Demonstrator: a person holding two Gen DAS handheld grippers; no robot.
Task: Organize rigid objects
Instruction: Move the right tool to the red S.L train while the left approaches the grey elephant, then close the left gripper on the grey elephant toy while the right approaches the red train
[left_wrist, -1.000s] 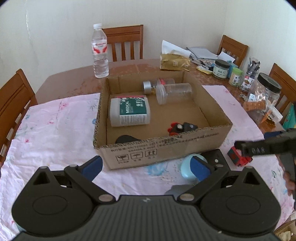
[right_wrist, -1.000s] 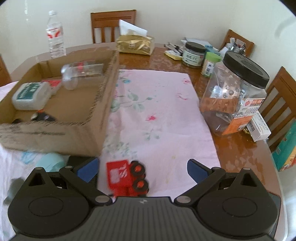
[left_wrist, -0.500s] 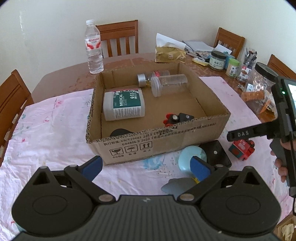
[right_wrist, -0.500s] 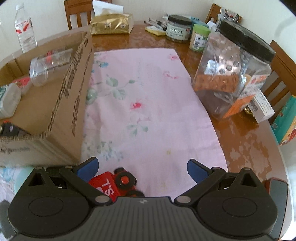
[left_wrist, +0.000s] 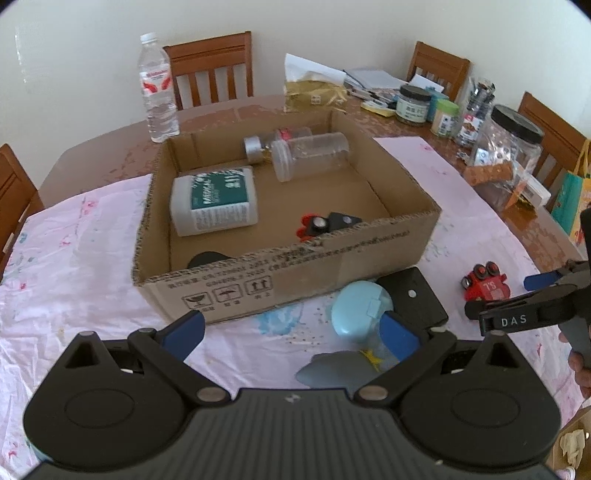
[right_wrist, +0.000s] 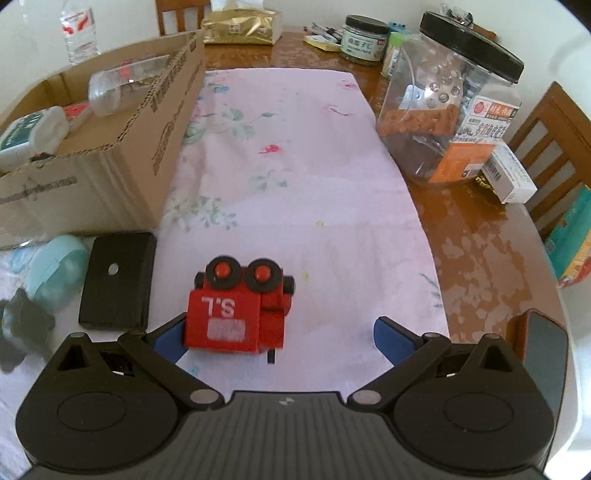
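Note:
A red toy truck (right_wrist: 236, 314) lies on its side on the pink cloth, wheels facing away. My right gripper (right_wrist: 280, 339) is open around it, and the truck sits close to the left fingertip (right_wrist: 170, 339). The left wrist view shows the same truck (left_wrist: 484, 284) to the right of the cardboard box (left_wrist: 295, 273). That box holds a white medical bottle (left_wrist: 214, 199), a clear jar (left_wrist: 310, 155) and a small red-and-black toy (left_wrist: 321, 227). My left gripper (left_wrist: 291, 330) hangs open and empty before the box.
A light-blue round case (left_wrist: 360, 310), a black flat box (right_wrist: 118, 280) and a grey piece (left_wrist: 332, 369) lie by the box's front corner. A big black-lidded jar (right_wrist: 454, 110) stands right on the wooden table (right_wrist: 480, 236). A water bottle (left_wrist: 159, 92) and chairs stand behind.
My right gripper has drawn back and turned, so the red truck now sits between its open fingers instead of under the left one. The left gripper has lifted back a little.

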